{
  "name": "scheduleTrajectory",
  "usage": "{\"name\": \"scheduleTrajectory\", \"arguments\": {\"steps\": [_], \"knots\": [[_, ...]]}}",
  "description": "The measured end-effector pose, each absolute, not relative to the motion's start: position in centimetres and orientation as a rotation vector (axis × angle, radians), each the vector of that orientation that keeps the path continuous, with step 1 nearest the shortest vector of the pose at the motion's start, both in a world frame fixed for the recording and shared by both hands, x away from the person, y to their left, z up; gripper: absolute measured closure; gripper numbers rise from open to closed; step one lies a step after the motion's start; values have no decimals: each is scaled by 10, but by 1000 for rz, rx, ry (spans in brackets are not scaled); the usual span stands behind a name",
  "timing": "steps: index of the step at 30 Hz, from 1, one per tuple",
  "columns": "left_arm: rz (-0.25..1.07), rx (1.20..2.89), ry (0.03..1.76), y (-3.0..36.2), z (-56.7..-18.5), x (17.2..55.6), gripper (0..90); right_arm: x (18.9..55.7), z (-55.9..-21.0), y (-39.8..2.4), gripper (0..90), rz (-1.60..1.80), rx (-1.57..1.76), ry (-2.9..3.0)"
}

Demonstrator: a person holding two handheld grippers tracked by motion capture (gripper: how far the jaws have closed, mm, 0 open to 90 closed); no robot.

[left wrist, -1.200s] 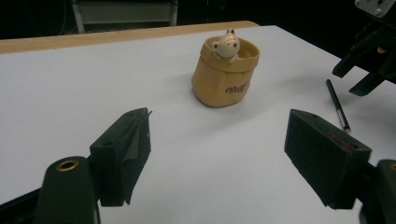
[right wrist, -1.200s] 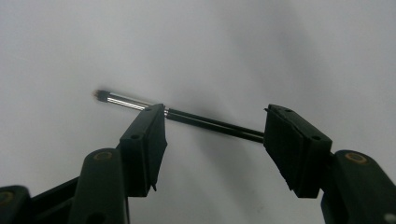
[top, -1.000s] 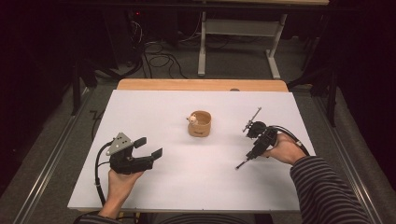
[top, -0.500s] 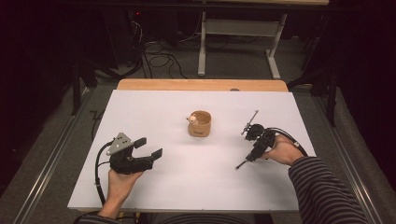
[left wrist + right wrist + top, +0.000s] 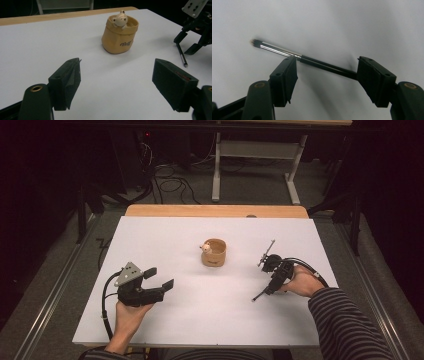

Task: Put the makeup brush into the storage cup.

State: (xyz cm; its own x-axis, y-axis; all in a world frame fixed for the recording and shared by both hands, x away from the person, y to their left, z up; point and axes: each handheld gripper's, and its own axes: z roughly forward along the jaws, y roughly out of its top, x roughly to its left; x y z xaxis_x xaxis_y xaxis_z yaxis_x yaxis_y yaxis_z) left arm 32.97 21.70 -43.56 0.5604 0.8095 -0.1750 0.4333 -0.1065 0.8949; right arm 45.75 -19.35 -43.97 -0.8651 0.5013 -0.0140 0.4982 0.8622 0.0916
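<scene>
The right tongs (image 5: 327,72) hang spread over a brush (image 5: 294,56) lying flat on the worktop (image 5: 165,245); the left tongs (image 5: 120,82) are spread and empty. Closing along the thin handle could roll it away.

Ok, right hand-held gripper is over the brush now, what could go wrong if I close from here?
The brush lies slantwise across the open jaws of the right hand-held gripper, not square to them, so closing may twist it or roll it away. It is thin and flat on the white table, so the jaws may scrape the surface. The tan pouch stands apart, so it seems safe.
</scene>
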Motion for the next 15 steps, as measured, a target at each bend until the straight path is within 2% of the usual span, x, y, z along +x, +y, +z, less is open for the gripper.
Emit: {"name": "scheduleTrajectory", "arguments": {"steps": [15], "knots": [[442,1730,1039,217,-435,330,233,460,-443,-194,329,107,778,3013]]}}
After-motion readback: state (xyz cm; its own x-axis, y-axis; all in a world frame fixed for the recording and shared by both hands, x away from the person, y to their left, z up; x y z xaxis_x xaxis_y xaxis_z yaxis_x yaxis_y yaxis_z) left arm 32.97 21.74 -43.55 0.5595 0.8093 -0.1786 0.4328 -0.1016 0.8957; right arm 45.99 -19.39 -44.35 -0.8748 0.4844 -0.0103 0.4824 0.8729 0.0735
